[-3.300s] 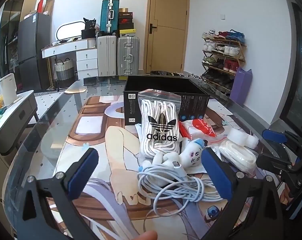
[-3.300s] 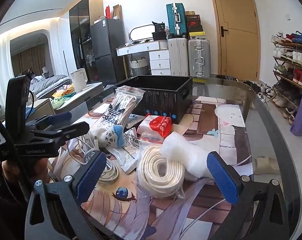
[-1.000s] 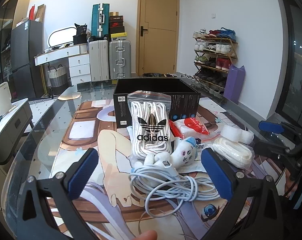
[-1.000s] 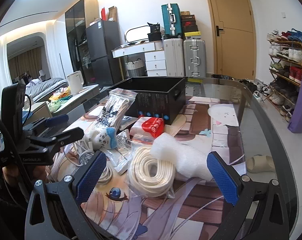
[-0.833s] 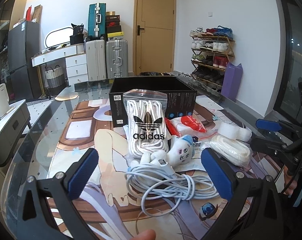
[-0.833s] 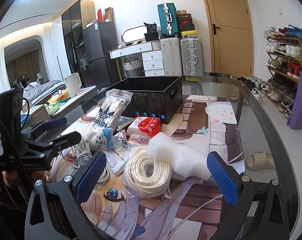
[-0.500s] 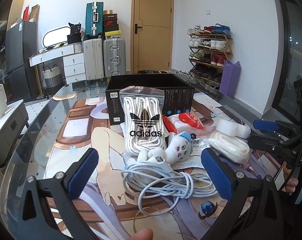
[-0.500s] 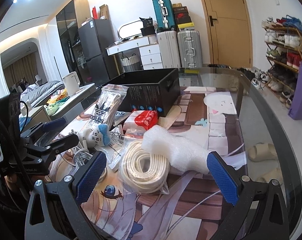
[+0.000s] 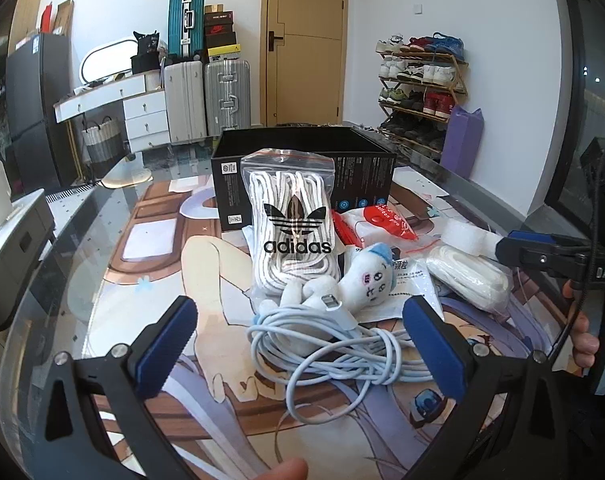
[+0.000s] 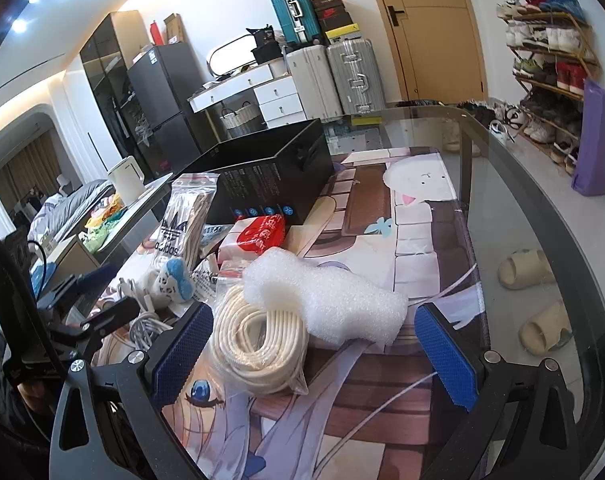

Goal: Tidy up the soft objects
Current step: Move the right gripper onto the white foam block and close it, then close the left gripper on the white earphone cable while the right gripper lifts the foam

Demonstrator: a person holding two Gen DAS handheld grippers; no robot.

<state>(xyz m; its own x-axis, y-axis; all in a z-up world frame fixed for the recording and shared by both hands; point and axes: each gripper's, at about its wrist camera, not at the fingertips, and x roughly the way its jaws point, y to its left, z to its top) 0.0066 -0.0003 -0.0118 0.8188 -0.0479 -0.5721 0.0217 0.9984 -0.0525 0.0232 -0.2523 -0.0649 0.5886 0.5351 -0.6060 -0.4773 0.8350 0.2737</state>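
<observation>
A pile of soft items lies on the printed mat before an open black box. An adidas bag of white laces leans on the box. Below it sit a small white plush and a tangled white cable. My left gripper hangs open just above the cable. In the right wrist view, a bagged coil of cream rope and a white foam piece lie between the fingers of my open right gripper. A red packet rests near the box.
The glass table's curved edge runs along the right, with slippers on the floor beyond. Suitcases, a dresser and a shoe rack stand by the far wall. A side cabinet sits at the left.
Both grippers stayed open. The left view drifted slightly nearer the cable and laces bag. The right gripper tilted and closed in over the rope coil and foam.
</observation>
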